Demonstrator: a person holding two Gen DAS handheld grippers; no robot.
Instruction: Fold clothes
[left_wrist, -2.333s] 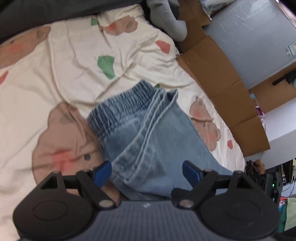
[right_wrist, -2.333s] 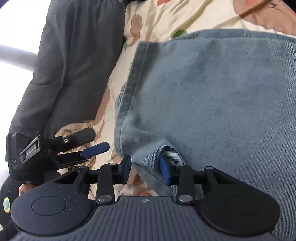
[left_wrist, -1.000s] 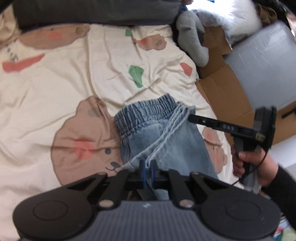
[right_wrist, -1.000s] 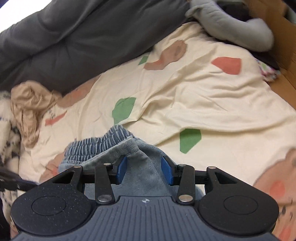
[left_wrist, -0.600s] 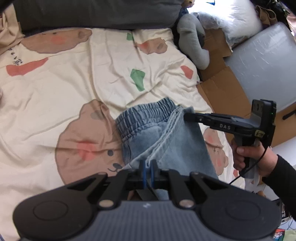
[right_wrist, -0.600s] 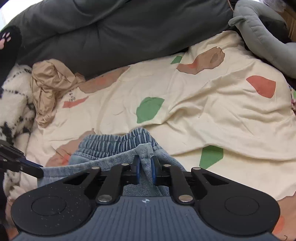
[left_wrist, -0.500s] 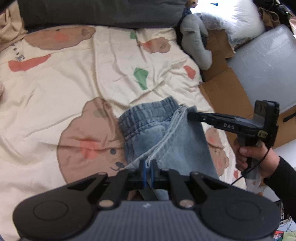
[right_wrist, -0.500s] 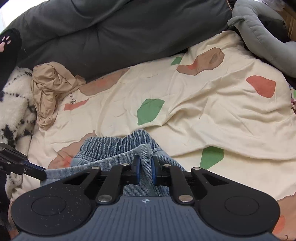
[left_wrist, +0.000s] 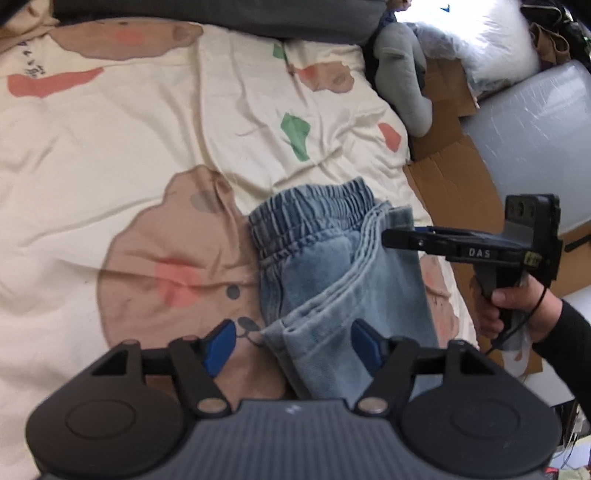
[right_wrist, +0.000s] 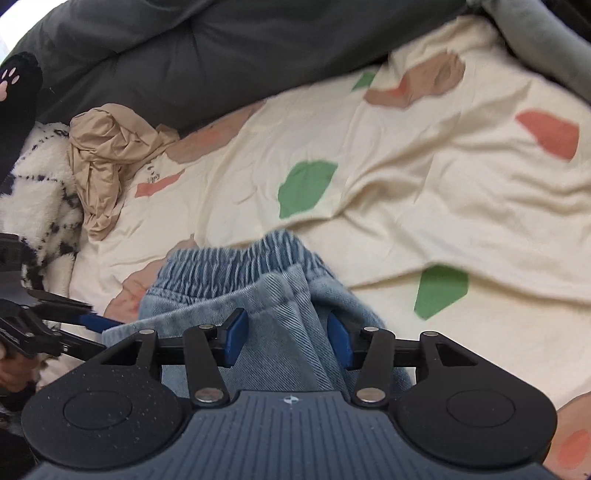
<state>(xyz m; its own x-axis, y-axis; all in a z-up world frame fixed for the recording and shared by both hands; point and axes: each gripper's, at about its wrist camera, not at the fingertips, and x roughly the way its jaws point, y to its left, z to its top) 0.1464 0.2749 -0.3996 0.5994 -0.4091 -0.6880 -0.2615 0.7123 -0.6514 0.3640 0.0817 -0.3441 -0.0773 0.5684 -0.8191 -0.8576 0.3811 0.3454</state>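
Light blue jeans (left_wrist: 332, 266) with an elastic waistband lie folded on a cream bear-print sheet (left_wrist: 110, 147). My left gripper (left_wrist: 293, 345) straddles the near hem corner. Its jaws are opening and the blue pads stand clear of the cloth. In the right wrist view the jeans (right_wrist: 229, 273) lie just ahead, and my right gripper (right_wrist: 286, 338) straddles a raised denim fold by the waistband. Its jaws are opening too. The right gripper (left_wrist: 388, 238) shows in the left view at the jeans' far right edge, held by a hand. The left gripper (right_wrist: 99, 332) shows at the lower left.
A dark grey duvet (right_wrist: 221, 55) lies along the far side of the sheet (right_wrist: 443, 184). A crumpled tan garment (right_wrist: 107, 155) and a black-and-white fuzzy blanket (right_wrist: 37, 199) sit at the left. A grey plush (left_wrist: 402, 74), cardboard (left_wrist: 450, 184) and a grey slab (left_wrist: 535, 140) lie off the bed's right.
Both grippers were shut on denim folds half a second ago and now stand apart, letting the cloth go. The left gripper has sunk closer to the bed.
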